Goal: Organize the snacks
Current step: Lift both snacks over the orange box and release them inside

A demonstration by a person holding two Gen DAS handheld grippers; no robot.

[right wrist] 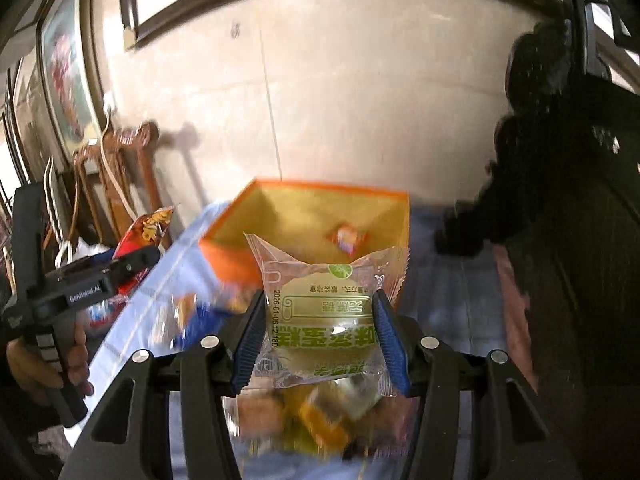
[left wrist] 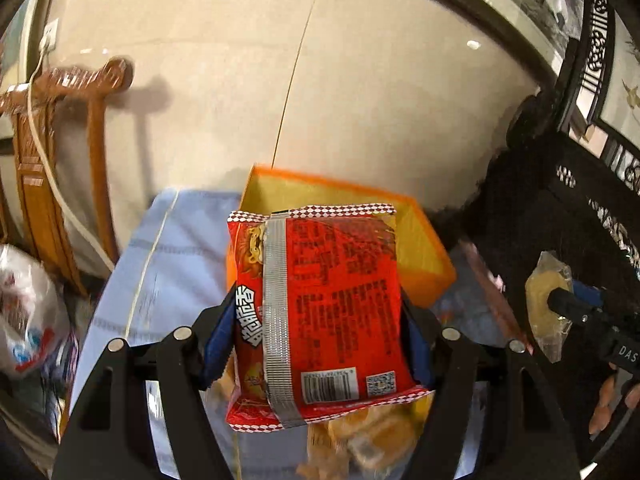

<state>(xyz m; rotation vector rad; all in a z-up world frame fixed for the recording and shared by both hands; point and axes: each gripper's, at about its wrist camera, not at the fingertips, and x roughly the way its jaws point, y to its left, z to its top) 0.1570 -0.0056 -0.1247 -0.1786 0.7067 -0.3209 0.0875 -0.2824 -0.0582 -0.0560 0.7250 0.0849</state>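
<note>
Date "2026-01-06" marks the clear cake packet.

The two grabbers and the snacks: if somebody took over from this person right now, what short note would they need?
Left gripper: jaws shut on the red noodle packet, held in the air.
Right gripper: jaws shut on the clear cake packet, also in the air.
Orange box sits ahead on the blue cloth; one small wrapped snack is in it.
Done: both packets picked up.
Left: probably put both in the box, then clear the loose snack pile below the grippers.
</note>
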